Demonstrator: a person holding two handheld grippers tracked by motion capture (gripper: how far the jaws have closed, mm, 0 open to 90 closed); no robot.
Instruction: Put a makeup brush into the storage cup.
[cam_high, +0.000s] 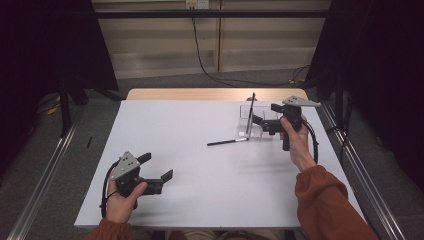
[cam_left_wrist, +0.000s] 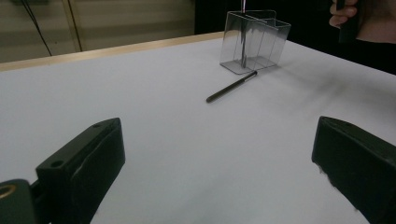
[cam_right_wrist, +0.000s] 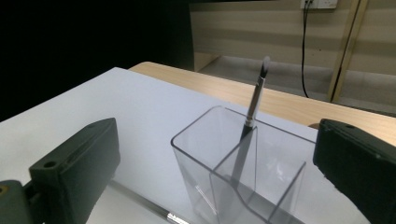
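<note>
Pen (cam_high: 227, 142) lies flat, long axis across the table, tip touching holder (cam_high: 243, 122). Right gripper (cam_high: 261, 121) nearer, jaws apart, empty; left gripper (cam_high: 159, 170) also apart, far off.

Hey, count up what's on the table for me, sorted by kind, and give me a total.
Pens or brush-like sticks: 2, one standing in the clear holder, one lying on the table beside it
Clear plastic holders: 1
Handheld grippers: 2, left gripper, right gripper
Total: 5
</note>
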